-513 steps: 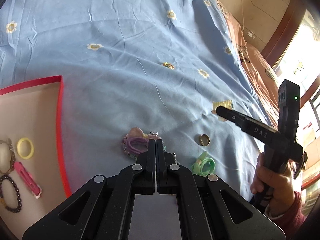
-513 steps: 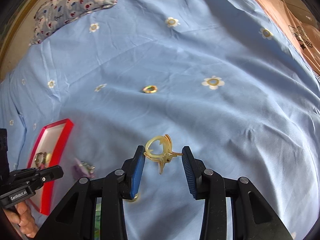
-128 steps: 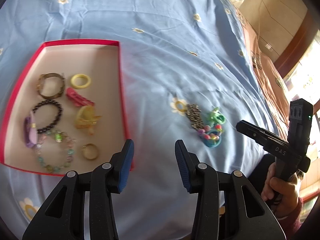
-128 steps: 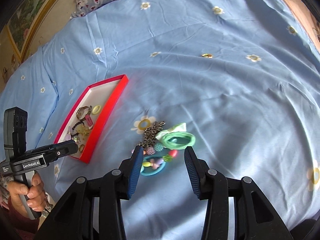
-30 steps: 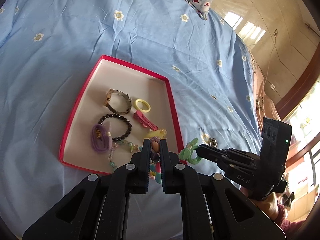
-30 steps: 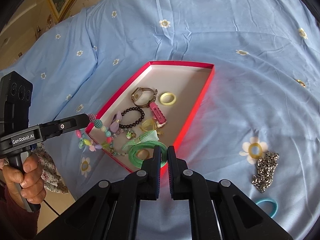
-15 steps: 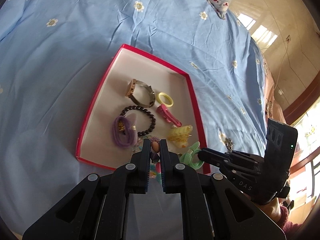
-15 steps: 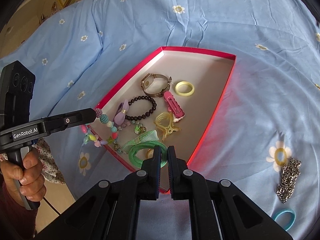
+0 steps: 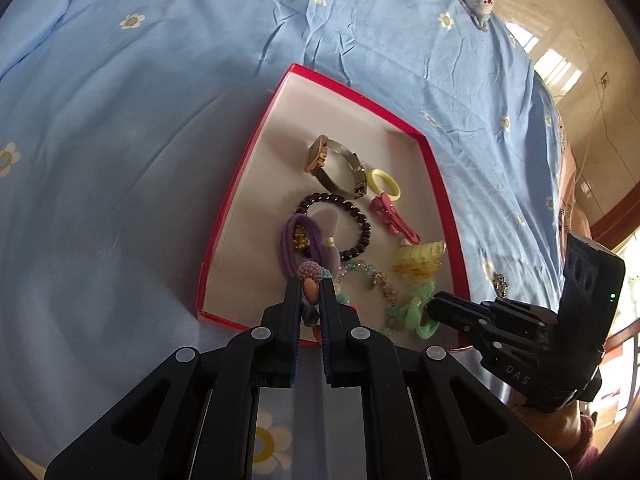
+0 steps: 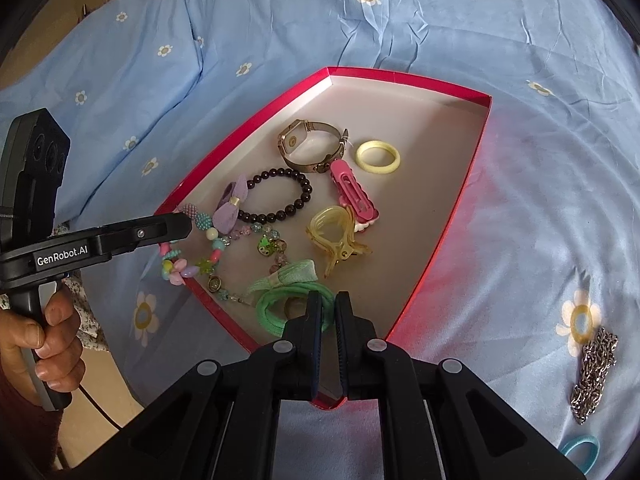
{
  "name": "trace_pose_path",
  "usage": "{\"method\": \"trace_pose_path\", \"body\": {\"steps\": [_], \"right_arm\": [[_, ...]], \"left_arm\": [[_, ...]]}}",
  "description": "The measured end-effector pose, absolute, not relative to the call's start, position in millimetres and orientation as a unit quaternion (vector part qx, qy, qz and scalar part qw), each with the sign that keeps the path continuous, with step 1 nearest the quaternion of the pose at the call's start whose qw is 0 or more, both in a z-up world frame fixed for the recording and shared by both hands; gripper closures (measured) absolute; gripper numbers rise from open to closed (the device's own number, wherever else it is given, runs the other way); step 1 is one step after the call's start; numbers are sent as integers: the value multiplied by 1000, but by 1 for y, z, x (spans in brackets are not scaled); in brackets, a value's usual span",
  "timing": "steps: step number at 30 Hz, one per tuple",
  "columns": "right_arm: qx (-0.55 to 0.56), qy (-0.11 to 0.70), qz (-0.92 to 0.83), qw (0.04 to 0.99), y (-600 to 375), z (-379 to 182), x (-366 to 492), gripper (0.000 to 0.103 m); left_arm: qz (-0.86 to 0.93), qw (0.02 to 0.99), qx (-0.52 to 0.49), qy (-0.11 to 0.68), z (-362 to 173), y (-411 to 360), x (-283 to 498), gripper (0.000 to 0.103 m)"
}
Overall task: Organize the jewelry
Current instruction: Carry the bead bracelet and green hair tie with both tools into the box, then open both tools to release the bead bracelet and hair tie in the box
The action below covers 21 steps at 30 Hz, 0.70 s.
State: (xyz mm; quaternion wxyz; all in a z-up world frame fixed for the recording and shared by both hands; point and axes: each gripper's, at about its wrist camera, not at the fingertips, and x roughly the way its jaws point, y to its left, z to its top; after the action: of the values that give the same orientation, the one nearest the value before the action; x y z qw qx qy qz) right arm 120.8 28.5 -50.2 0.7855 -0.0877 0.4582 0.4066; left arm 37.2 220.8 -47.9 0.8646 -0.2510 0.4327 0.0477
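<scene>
the left gripper [image 9: 310, 294] is pinched nearly closed on the colourful bead bracelet [image 10: 192, 256], with a peach bead and a knobbly pink one showing between its fingers; seen from the right wrist camera the string of beads droops from its tip across the near-left rim of the red tray [image 10: 476, 152], partly inside and partly hanging over the edge. the right gripper [image 10: 327, 312] is squeezed down to a narrow slit on the green hair tie [image 10: 280, 304], which sits with its little ribbon bow at the near end of the tray floor, over what looks like a ring, though that is mostly hidden.

further into the tray lie a yellow claw clip [image 10: 334, 236], a pink hair clip [image 10: 354, 190], a dark bead bracelet [image 10: 276, 196] with a purple bow hair tie [image 10: 230, 204] touching its left side, a pale glass-bead bracelet [image 10: 260, 236] beside them, a watch [image 10: 310, 148] and a yellow ring [image 10: 378, 157] toward the far end.

outside the tray, well off to the right on the blue flowered bedsheet [image 10: 540, 220], a silver chain [image 10: 592, 372] lies in a heap, and a blue hair tie [image 10: 580, 452] sits nearer still.
</scene>
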Motion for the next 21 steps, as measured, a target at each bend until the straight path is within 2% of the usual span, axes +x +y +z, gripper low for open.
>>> {"method": "trace_pose_path", "body": {"steps": [14, 21], "right_arm": [[-77, 461, 410, 783, 29, -48, 123, 90], [-72, 458, 414, 783, 30, -46, 122, 79]], "left_arm": [[59, 861, -251, 439, -54, 224, 43, 95], [58, 861, -251, 439, -53, 224, 43, 92]]}}
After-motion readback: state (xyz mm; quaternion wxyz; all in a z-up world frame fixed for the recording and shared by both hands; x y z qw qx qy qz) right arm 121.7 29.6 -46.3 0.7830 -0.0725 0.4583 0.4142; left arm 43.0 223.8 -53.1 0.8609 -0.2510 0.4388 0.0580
